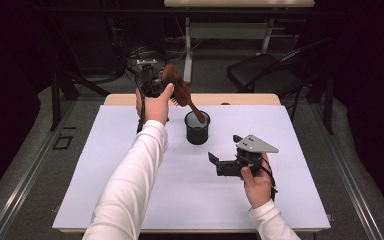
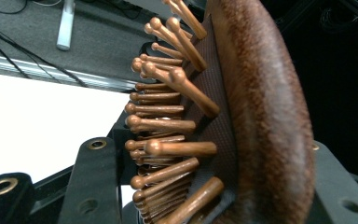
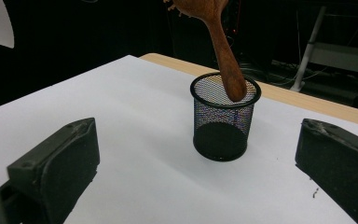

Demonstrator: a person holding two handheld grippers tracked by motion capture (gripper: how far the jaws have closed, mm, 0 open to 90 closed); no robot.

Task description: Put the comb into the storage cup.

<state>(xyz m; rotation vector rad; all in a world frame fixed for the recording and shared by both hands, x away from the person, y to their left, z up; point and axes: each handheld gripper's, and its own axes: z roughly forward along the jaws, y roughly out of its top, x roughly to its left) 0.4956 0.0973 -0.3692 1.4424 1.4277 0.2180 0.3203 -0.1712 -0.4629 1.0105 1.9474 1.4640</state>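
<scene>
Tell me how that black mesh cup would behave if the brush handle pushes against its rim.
The mesh cup looks thin-walled and empty, so probably light. Standing free on the smooth white table, it may slide or tip. The wooden hairbrush seems stiff, so it would likely pass any push on.

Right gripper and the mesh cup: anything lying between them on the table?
Nothing. In the right gripper view, bare white tabletop runs from the open right gripper to the mesh cup; the high view agrees.
</scene>
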